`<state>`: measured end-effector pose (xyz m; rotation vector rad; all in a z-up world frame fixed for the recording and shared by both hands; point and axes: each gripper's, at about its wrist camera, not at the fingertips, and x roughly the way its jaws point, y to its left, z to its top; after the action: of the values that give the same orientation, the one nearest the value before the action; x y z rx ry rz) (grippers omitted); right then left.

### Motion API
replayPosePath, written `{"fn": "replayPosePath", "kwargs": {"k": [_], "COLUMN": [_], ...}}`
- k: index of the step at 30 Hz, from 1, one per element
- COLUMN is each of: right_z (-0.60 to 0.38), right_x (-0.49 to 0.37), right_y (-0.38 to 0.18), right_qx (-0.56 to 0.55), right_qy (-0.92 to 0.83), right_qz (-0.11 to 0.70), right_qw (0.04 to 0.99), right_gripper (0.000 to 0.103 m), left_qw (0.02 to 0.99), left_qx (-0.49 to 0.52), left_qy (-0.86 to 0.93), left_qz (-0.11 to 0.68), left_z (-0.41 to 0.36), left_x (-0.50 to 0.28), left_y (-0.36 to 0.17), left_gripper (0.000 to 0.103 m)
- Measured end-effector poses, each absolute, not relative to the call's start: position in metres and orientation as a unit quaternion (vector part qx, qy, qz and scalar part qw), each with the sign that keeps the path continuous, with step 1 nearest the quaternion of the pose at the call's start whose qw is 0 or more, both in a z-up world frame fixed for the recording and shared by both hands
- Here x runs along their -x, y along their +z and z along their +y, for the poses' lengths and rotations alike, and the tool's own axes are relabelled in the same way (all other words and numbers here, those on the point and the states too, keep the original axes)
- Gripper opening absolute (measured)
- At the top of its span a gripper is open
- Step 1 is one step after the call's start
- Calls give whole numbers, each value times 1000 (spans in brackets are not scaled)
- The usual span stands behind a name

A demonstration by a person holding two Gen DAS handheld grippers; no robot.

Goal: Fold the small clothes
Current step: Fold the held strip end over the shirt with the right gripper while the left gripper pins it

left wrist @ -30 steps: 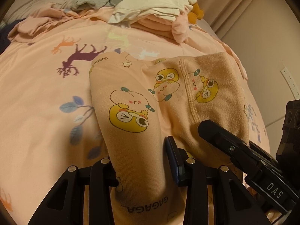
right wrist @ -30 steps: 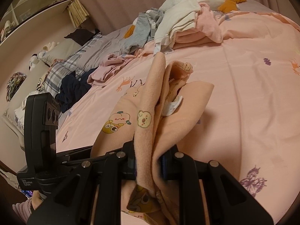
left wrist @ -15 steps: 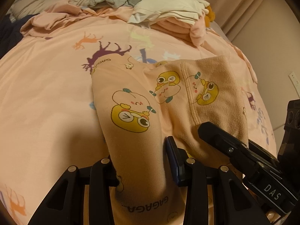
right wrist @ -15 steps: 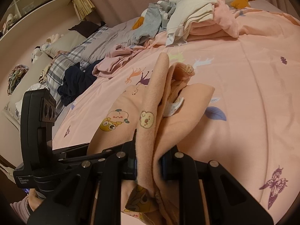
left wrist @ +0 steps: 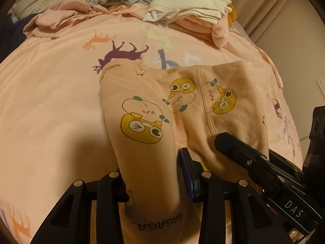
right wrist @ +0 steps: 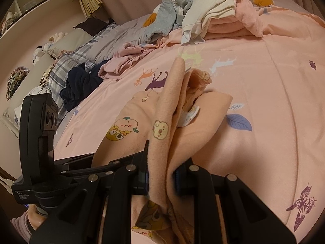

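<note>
While both grippers clamp the near end of a small peach-coloured garment (left wrist: 154, 109), its far end lies on a pink bedspread (left wrist: 50, 93) printed with deer, leaves and butterflies. The garment looks like a child's pair of fleece-lined trousers, printed with yellow cartoon chicks and the word "GAGAGA".

From the left wrist view, the left gripper (left wrist: 154, 183) is partly closed, its two black fingers pressing on one trouser leg that runs up between them. Just to the right, a fold of the garment shows its fuzzy inner side, and the right gripper (left wrist: 243, 154) reaches in from the lower right corner, lying against that fold.

From the right wrist view, the right gripper (right wrist: 161, 177) is nearly closed, pinching several bunched layers of the same garment (right wrist: 170, 109), which rises in a ridge ahead of the fingers. A small white label (right wrist: 187, 119) sticks out of the folds. The left gripper (right wrist: 97, 162) comes in from the left, with a pink sleeve cuff (right wrist: 20, 223) at the bottom corner.

Farther up the bed sits a pile of clothes (right wrist: 213, 12) in white, pink and grey, well apart from the garment. A dark navy garment (right wrist: 81, 83) lies crumpled at the left edge.
</note>
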<state>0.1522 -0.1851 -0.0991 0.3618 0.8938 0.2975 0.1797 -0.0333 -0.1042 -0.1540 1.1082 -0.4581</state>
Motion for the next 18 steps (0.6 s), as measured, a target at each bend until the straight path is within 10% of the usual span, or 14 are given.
{"fn": "replayPosePath", "kwargs": {"k": [18], "right_z": [-193], "right_x": [-155], "right_y": [-111], "right_qx": [-165], "right_qy": [119], "right_qz": [443], "right_qw": [873], "right_gripper": [22], "left_qw": [819], "left_qx": [68], "left_qy": [-219], "left_qz": [526], "left_z": [-33], "left_x": [-184], "left_y": [-110], "left_gripper": [38]}}
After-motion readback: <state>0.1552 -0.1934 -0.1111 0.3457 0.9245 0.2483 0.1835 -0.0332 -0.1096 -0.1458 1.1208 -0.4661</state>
